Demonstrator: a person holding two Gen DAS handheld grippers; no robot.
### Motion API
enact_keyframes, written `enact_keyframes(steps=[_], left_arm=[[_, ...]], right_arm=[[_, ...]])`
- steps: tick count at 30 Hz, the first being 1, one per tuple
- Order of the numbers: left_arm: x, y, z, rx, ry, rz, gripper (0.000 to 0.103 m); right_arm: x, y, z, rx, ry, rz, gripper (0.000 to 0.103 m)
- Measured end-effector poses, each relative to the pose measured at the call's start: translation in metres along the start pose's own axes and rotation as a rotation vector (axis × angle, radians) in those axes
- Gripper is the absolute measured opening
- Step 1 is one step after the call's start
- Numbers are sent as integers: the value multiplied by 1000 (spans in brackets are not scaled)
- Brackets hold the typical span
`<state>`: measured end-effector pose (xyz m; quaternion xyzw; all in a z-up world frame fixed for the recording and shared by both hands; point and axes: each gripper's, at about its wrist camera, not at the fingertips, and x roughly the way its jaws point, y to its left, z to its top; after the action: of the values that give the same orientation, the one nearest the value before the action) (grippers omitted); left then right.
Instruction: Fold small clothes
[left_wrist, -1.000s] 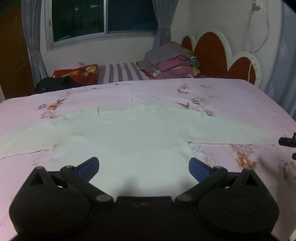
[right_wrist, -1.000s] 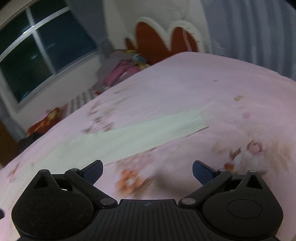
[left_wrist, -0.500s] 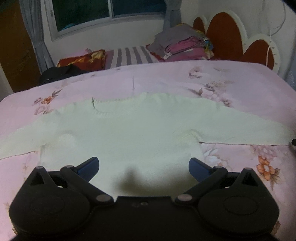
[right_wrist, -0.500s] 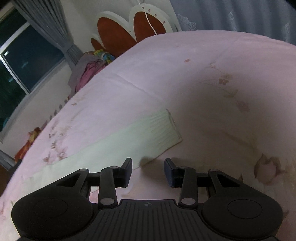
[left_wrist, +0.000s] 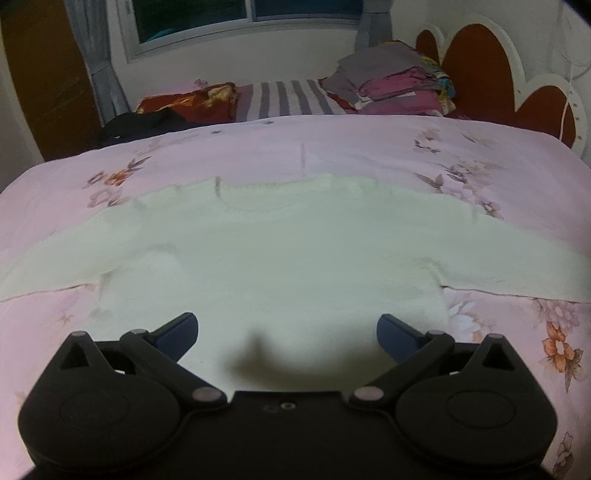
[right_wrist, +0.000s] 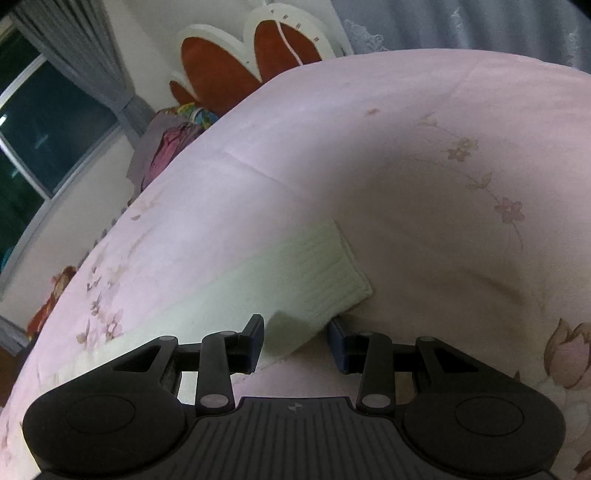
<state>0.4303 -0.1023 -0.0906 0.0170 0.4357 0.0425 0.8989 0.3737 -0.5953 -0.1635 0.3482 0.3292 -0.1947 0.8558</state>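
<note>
A pale sweater (left_wrist: 288, 258) lies flat on the pink flowered bedspread (left_wrist: 332, 147), both sleeves stretched out to the sides. The left tongs (left_wrist: 287, 328) hover over its lower body with their jaws spread wide and nothing between them. The right tongs (right_wrist: 295, 338) sit low at the ribbed cuff (right_wrist: 325, 273) of one sleeve, their jaws at a narrower gap after just closing in, the cuff's edge lying between the pads, though the pads do not yet press on it.
</note>
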Motion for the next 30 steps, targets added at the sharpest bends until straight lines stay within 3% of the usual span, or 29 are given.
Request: enact_keyframes(steps=[2, 5, 7, 8, 11, 18, 25, 30], left_arm=[[-2, 14, -3, -15, 0, 6, 103], [-5, 37, -8, -31, -14, 21, 103], [-5, 53, -12, -32, -29, 27, 103], [-4, 61, -14, -33, -33, 27, 103], [4, 87, -18, -45, -35, -10, 103], [26, 146, -13, -35, -33, -40, 103], [38, 205, -15, -77, -24, -51, 99], [39, 236, -21, -104, -7, -56, 98]], right_arm=[[1, 2, -2, 1, -19, -16, 39], [10, 23, -4, -99, -40, -87, 39], [14, 34, -8, -161, -45, -116, 6], [19, 39, -11, -162, -30, -114, 2], [18, 60, -17, -191, -41, -121, 2], [-6, 169, -60, -342, -59, 34, 2], [-7, 294, -155, -536, 32, 225, 2], [0, 355, -220, -644, 96, 307, 2]])
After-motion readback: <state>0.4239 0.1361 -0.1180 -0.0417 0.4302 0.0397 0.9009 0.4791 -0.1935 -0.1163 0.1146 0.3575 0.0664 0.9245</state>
